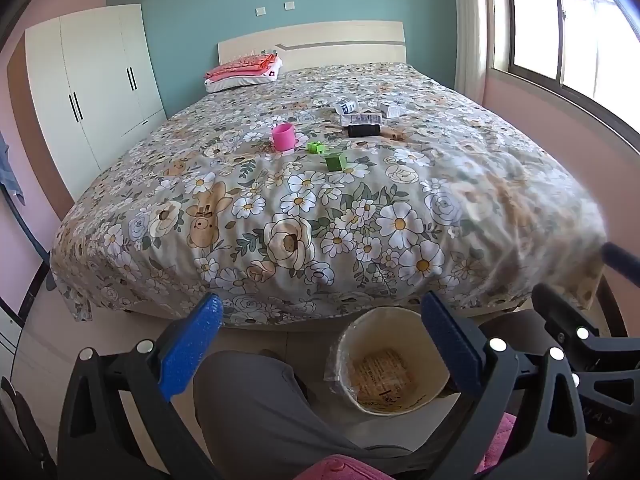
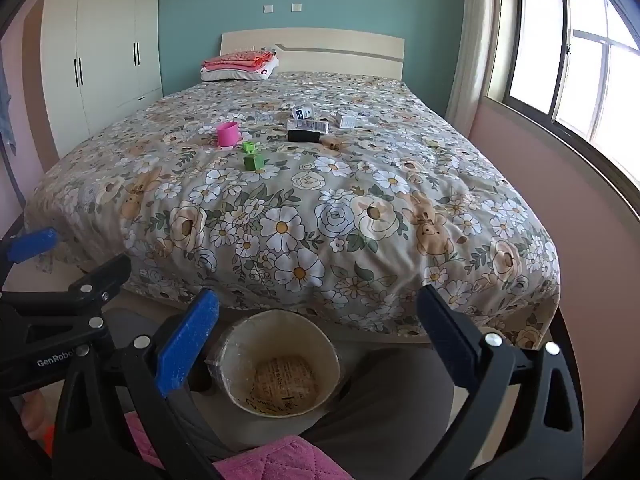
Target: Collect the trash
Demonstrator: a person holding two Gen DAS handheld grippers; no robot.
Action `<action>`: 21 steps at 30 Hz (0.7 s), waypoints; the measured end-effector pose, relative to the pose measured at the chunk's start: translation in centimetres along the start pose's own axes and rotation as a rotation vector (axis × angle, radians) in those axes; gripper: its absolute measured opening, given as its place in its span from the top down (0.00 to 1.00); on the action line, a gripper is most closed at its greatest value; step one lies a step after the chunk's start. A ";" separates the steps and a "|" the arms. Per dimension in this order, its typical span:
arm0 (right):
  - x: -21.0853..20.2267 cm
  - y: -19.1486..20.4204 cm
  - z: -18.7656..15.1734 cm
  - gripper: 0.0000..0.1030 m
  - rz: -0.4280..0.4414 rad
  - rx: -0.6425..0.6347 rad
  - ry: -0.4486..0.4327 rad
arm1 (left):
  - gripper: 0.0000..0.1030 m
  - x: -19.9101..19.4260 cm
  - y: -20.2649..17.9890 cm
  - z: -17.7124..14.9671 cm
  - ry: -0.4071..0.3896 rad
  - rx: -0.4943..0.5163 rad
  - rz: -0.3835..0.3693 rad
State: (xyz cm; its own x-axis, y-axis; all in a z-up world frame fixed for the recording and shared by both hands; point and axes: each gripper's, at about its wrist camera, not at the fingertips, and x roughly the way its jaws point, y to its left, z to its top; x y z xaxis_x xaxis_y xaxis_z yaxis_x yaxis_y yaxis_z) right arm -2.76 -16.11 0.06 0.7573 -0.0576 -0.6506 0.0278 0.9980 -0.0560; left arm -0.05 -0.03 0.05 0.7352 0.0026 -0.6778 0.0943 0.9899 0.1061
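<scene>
On the far left I saw the white wardrobe [image 2: 102,56] against the wall, and beside it the bed [image 2: 304,208] with its floral cover filling most of both views. A folded pink stack sat on the pillow [image 1: 240,74] at the headboard. The trash lay scattered across the middle of the cover: a pink cup [image 1: 283,138] standing upright furthest left, then two small green pieces [image 1: 335,161] just beside it, then a black cylinder [image 1: 363,131] lying on its side. Behind that lay a white printed bottle [image 1: 346,107] tipped over, a flat printed packet [image 1: 362,118] and a small white box [image 1: 391,109], with the window [image 2: 576,60] on the right.

My left gripper [image 1: 324,346] had its blue-padded jaws spread wide with nothing between them, and my right gripper [image 2: 320,340] stood just as wide and empty. Both hung well apart from the trash, angled down over the foot of the bed. Below them, on the floor between grey-trousered knees, stood the pale bin [image 2: 280,364] with a clear liner and a printed paper lying at its bottom.
</scene>
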 end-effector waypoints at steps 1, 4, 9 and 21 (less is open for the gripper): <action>0.0 0.0 0.0 0.06 0.002 0.003 0.000 | 0.02 0.0 0.0 0.0 -0.005 0.000 0.003; -0.1 -0.6 -0.1 0.06 0.007 0.019 -0.011 | 0.03 -0.1 -0.3 0.1 -0.014 0.001 0.002; -0.4 -0.3 0.1 0.06 -0.018 -0.001 -0.016 | 0.03 -0.6 -0.4 0.1 -0.032 0.002 0.001; -0.4 -0.3 -0.3 0.06 -0.022 -0.001 -0.019 | 0.03 -0.6 -0.3 -0.1 -0.026 0.001 -0.003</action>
State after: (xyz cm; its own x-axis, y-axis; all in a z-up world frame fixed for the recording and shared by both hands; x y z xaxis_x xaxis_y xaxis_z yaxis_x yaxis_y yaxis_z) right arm -3.21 -16.42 0.12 0.7687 -0.0786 -0.6347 0.0438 0.9966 -0.0703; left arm -0.60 -0.34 0.40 0.7523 -0.0046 -0.6588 0.0973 0.9898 0.1042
